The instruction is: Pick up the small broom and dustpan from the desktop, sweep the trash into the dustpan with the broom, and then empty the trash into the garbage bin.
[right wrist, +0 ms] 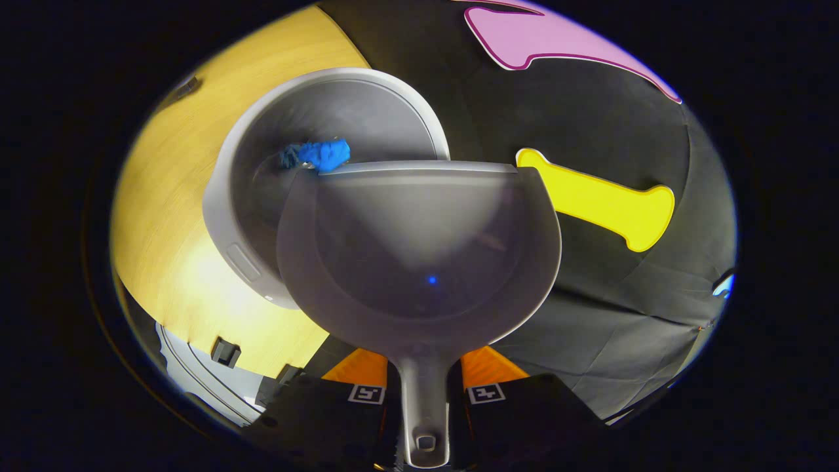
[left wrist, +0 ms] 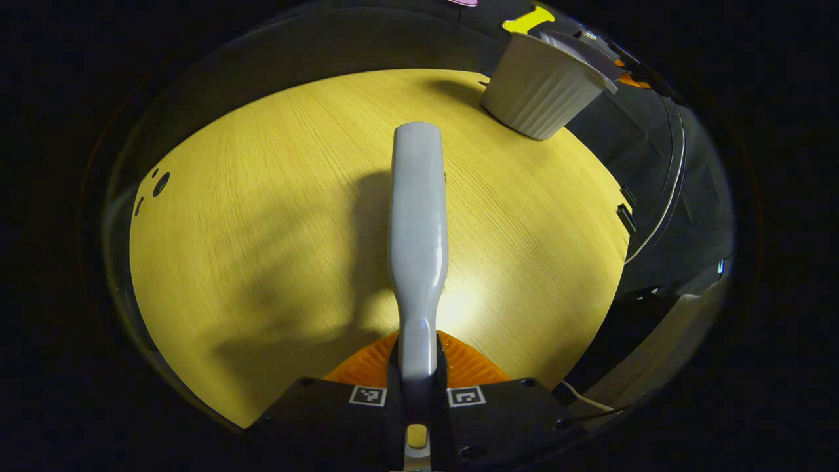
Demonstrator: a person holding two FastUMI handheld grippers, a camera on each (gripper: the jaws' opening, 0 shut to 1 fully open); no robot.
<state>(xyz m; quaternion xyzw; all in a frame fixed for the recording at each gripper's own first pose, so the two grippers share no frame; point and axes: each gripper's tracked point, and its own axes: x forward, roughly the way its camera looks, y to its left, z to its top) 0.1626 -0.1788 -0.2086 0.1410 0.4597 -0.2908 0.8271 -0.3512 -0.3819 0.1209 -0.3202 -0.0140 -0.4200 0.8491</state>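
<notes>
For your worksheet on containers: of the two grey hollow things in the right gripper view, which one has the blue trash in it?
The round garbage bin on the table, behind the dustpan. The blue trash lies inside the bin; the dustpan's scoop looks bare and is held by its handle in the right gripper.

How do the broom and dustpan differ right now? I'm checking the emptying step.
The pale grey broom handle is slim and straight, over the wooden desktop; the grey plastic dustpan is a wide scoop, tipped over the white ribbed bin, where blue trash lies. Left claw holds the broom, right claw the dustpan. Both are gripped by the handle.
</notes>
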